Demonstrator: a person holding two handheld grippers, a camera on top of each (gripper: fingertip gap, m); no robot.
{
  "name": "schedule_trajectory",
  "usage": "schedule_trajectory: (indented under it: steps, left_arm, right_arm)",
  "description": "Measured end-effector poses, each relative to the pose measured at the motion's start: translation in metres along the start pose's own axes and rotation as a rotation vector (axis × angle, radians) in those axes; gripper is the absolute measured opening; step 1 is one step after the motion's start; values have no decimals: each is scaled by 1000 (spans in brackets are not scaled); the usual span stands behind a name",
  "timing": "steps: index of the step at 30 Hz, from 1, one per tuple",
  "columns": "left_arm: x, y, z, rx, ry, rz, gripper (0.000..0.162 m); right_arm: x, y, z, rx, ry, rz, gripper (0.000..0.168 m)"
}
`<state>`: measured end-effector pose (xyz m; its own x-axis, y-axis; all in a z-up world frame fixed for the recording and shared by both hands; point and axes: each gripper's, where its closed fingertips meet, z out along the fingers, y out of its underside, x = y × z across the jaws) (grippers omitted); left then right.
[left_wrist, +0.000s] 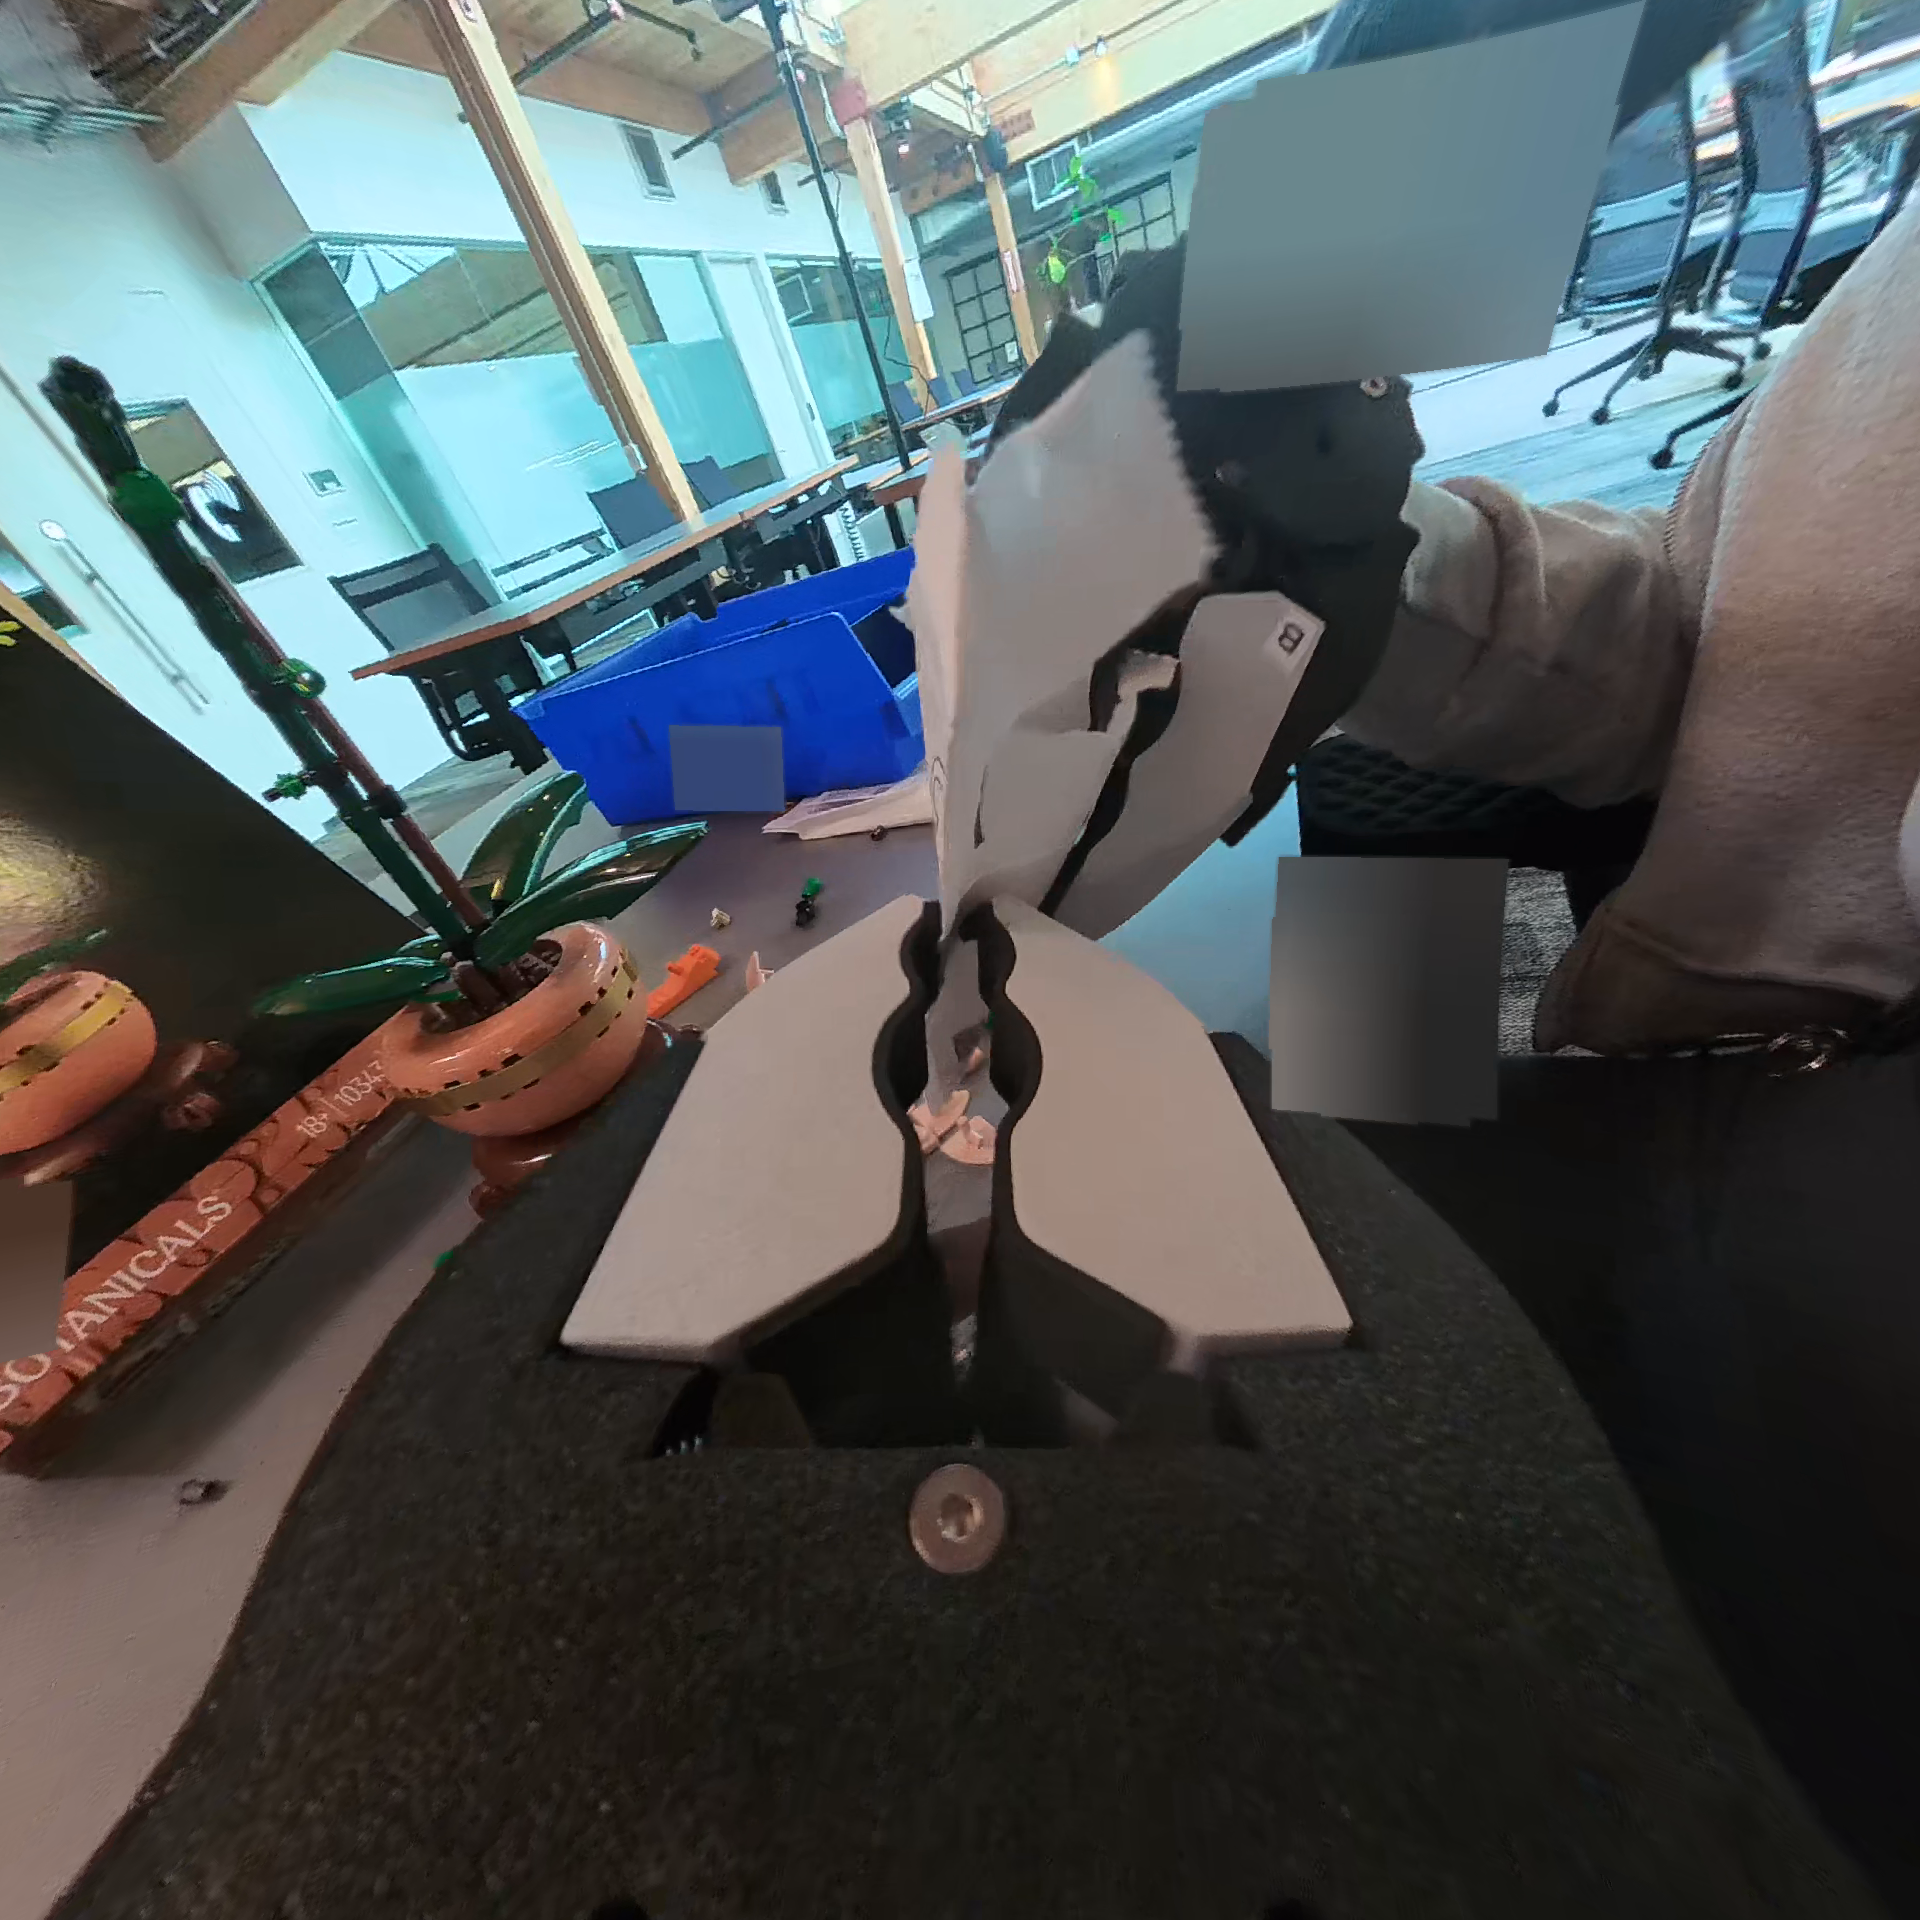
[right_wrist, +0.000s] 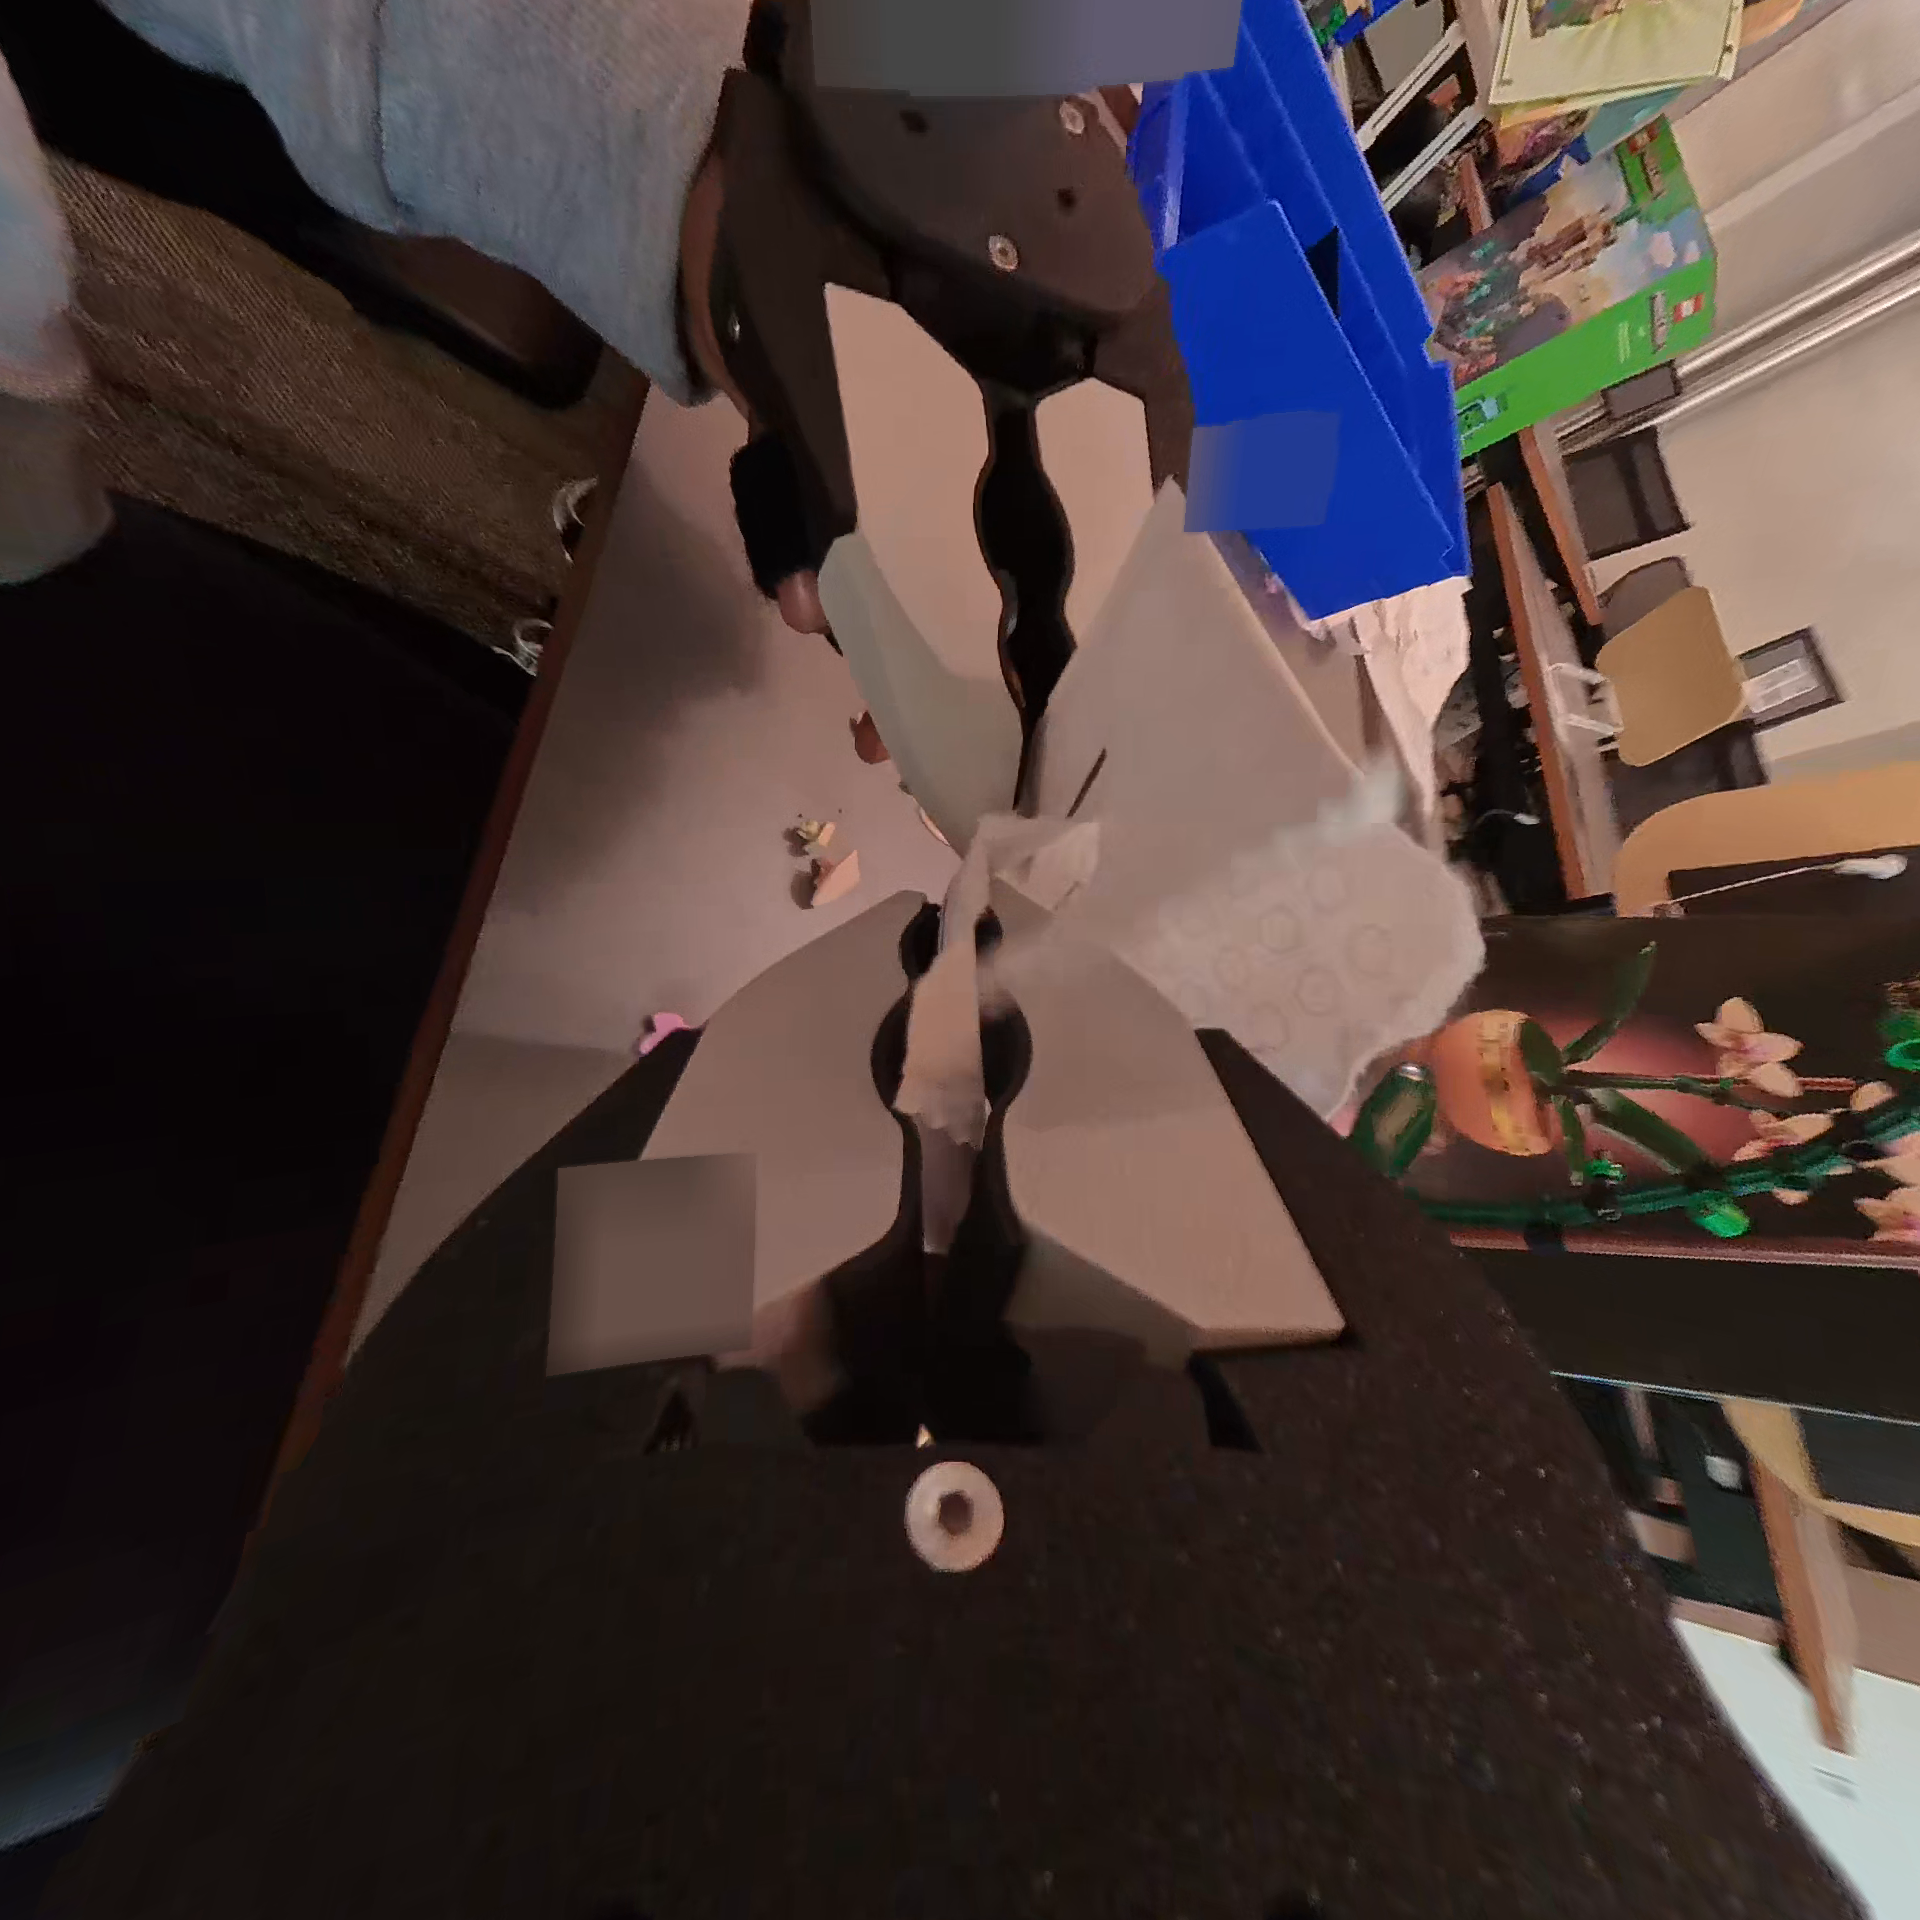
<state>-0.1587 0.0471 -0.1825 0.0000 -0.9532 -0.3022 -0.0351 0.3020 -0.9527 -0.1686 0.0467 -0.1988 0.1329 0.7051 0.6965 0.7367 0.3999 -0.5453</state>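
Observation:
Both grippers pinch one torn white paper bag (left_wrist: 1049, 540), lifted above the table. My left gripper (left_wrist: 961, 920) is shut on the bag's lower end. My right gripper (left_wrist: 1049, 896) comes in from the upper right, tip to tip with the left, and is shut on the same paper. In the right wrist view the right gripper (right_wrist: 968, 925) grips a twisted strip of the bag (right_wrist: 1278, 935), and the left gripper (right_wrist: 1023, 802) clamps it just beyond. Small pink pieces (left_wrist: 951, 1127) lie on the table below the left fingers.
A brick-built plant in a pink pot (left_wrist: 520, 1029) stands left, beside a dark box (left_wrist: 156, 935) with a plant picture. Blue bins (left_wrist: 748, 707) stand behind. An orange tool (left_wrist: 686, 971) and small loose pieces lie on the grey table (left_wrist: 675, 894). A sleeve (left_wrist: 1662, 623) is at the right. My left and right fingertips are right by each other.

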Motion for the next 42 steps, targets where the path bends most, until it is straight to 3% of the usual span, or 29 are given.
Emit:
schedule_trajectory:
  steps: [7,12,18,23,28,31,37,40,42]
  left_arm:
    - [-3,-10,-7,118,53,-138,3]
    - [-7,-3,-13,109,76,-186,2]
    - [-2,-7,-15,143,136,-238,0]
    - [-3,-12,-20,197,160,-281,0]
    - [-1,-29,-31,335,222,-317,0]
    - [-1,-43,-48,468,276,-326,0]
    - [5,-55,-66,564,348,-262,0]
    - [10,-56,-73,563,382,-216,0]
    - [8,-56,-78,550,376,-202,0]
  right_arm:
    - [5,-9,-2,144,-106,313,2]
    - [10,-12,-3,233,-176,526,1]
    - [7,-20,-4,274,-198,517,5]
    - [-5,-33,-7,266,-207,414,38]
    - [1,-49,-13,275,-117,316,52]
    - [12,-71,-33,369,-34,290,47]
    - [12,-89,-49,442,-12,249,44]
    - [11,-90,-64,461,-39,250,32]
    - [13,-71,-63,390,-58,265,18]
